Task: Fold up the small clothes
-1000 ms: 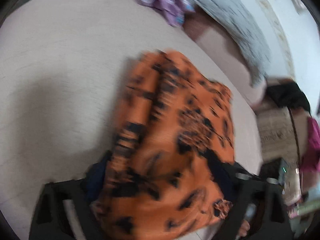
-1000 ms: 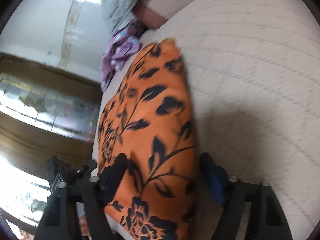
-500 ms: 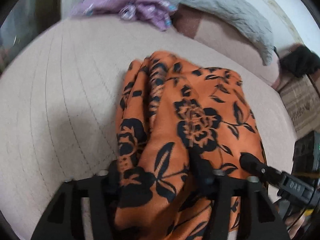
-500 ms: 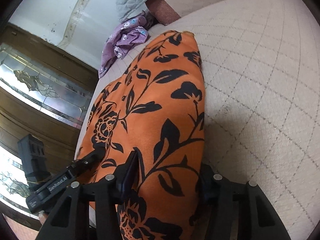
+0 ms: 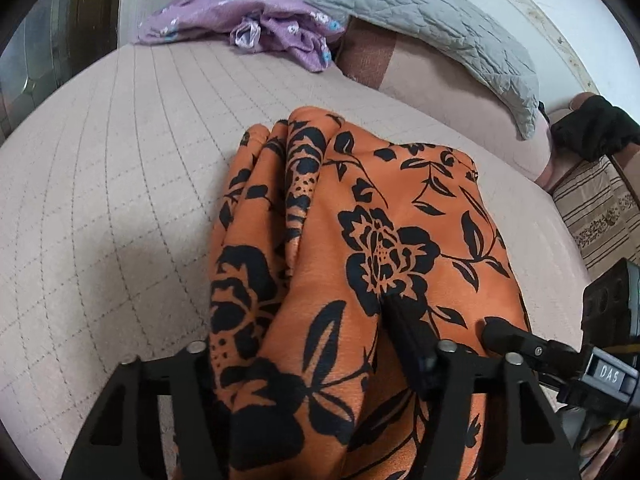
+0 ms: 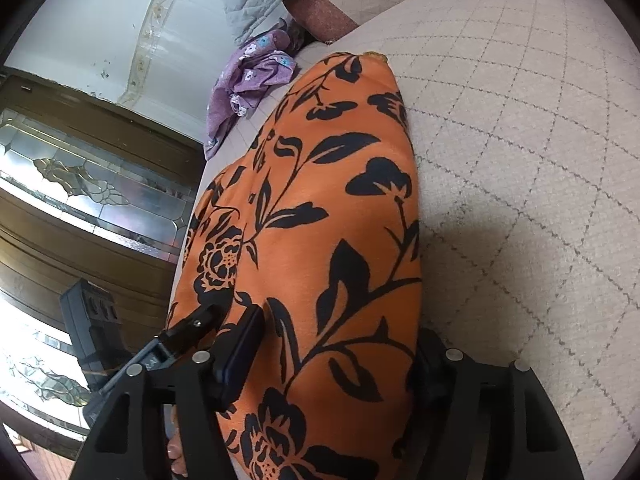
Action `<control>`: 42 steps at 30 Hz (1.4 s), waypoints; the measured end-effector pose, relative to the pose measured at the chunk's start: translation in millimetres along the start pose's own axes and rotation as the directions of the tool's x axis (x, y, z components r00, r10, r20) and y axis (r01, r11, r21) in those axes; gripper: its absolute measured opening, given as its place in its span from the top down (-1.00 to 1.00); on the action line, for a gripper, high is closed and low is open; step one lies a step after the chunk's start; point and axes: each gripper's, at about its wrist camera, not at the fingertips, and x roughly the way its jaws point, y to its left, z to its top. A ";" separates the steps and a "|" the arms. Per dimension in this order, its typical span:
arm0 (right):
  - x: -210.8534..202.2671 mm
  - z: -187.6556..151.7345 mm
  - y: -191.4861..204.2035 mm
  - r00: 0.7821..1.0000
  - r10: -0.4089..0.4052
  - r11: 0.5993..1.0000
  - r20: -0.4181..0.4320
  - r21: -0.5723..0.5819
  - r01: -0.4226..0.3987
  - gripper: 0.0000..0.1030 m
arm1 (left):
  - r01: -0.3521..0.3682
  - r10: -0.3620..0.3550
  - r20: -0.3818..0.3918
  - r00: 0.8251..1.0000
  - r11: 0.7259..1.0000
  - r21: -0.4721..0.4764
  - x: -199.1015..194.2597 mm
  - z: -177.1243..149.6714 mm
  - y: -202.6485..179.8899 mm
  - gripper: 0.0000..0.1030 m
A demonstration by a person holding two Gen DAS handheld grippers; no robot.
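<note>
1. Looking down my left gripper (image 5: 304,344) I've got the orange floral garment (image 5: 360,248) bunched up between the jaws. They've just been closing and both fingers sit tight against the cloth, so I'm calling that a pinch on the garment's near-left part.
2. My right gripper (image 6: 336,344) has the same garment (image 6: 320,216) running between its jaws too. Those jaws have just been opening a bit, but the fabric fills the whole gap, the left finger (image 6: 240,348) presses into it and the right one is tucked under the edge, so that looks like a grip on the cloth as well.
3. The garment lies on the beige quilted bed cover (image 5: 104,184), folded lengthwise into a longish bundle. In the left view there are a few stacked folds along its left edge and a smooth top layer on the right.
4. From the left camera I can see the tip of the right gripper resting on the fabric just beside my left one, so the two are close together at the near end.
5. Further back, well apart from the orange piece: a crumpled purple flowered garment (image 5: 256,24) and a grey quilted pillow (image 5: 432,20) by the wall.
</note>
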 end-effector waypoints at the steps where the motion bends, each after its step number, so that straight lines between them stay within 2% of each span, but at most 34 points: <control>1: 0.4 0.0 0.9 1.000 -0.008 1.000 0.002 -0.003 0.008 -0.27 | -0.004 0.004 0.008 1.000 1.000 0.007 0.4 0.7 -0.8 -0.16; 4: 2.9 -0.1 5.5 0.999 -0.032 0.999 0.008 -0.025 0.032 -0.20 | -0.006 0.006 0.014 1.000 1.000 0.007 -5.7 -1.7 6.8 -0.13; 6: 4.4 0.7 6.1 0.999 -0.033 0.999 0.002 -0.023 0.033 -0.20 | 0.001 -0.001 -0.004 1.000 0.999 -0.040 -2.2 -0.1 15.0 -0.29; 7: 4.4 1.3 5.3 1.000 -0.027 1.000 0.003 -0.016 0.027 -0.20 | 0.006 -0.007 -0.019 1.000 0.998 -0.067 -1.7 -2.7 21.0 -0.49; 8: 5.1 2.2 4.2 1.000 -0.023 1.000 -0.002 -0.007 0.023 -0.20 | 0.025 -0.027 -0.031 0.999 0.996 -0.088 -2.1 -3.4 26.3 -0.60; 10: 4.6 3.1 1.0 1.000 -0.012 1.000 -0.007 0.006 0.012 -0.23 | 0.039 -0.042 -0.043 0.998 0.996 -0.083 -2.5 -2.7 26.3 -0.67; 13: 6.1 5.1 -2.3 1.000 0.011 1.000 -0.011 0.028 -0.011 -0.36 | 0.024 -0.026 -0.042 0.999 0.998 -0.067 -2.4 -3.1 22.9 -0.66; 16: 7.0 5.8 -1.9 1.000 0.026 0.999 -0.007 0.027 -0.025 -0.43 | 0.007 -0.009 -0.034 0.999 0.998 -0.062 -4.4 -1.4 19.4 -0.32; 19: 7.5 4.6 0.7 1.000 0.025 1.000 0.009 0.003 -0.025 -0.44 | 0.009 -0.010 -0.024 1.000 0.998 -0.058 -7.0 0.1 19.0 -0.07; 21: 7.1 1.2 4.8 1.000 0.003 1.000 0.024 -0.024 -0.002 -0.40 | 0.017 -0.018 -0.017 1.000 0.998 -0.054 -8.3 1.7 19.1 0.04; 23: 5.7 -1.0 7.5 0.999 -0.023 0.999 0.045 -0.044 0.025 -0.20 | 0.021 -0.021 -0.009 1.000 0.999 -0.045 -11.2 1.5 20.2 0.13; 31: -9.5 -5.7 16.3 0.993 -0.030 0.995 0.114 -0.094 0.041 0.05 | -0.005 0.004 0.029 1.000 1.000 0.026 -26.3 0.9 10.7 0.22; 42: -31.3 -3.5 21.0 0.986 -0.019 0.991 0.166 -0.124 0.040 0.09 | -0.103 0.099 0.057 0.993 0.991 0.081 -38.8 -0.3 -20.9 0.22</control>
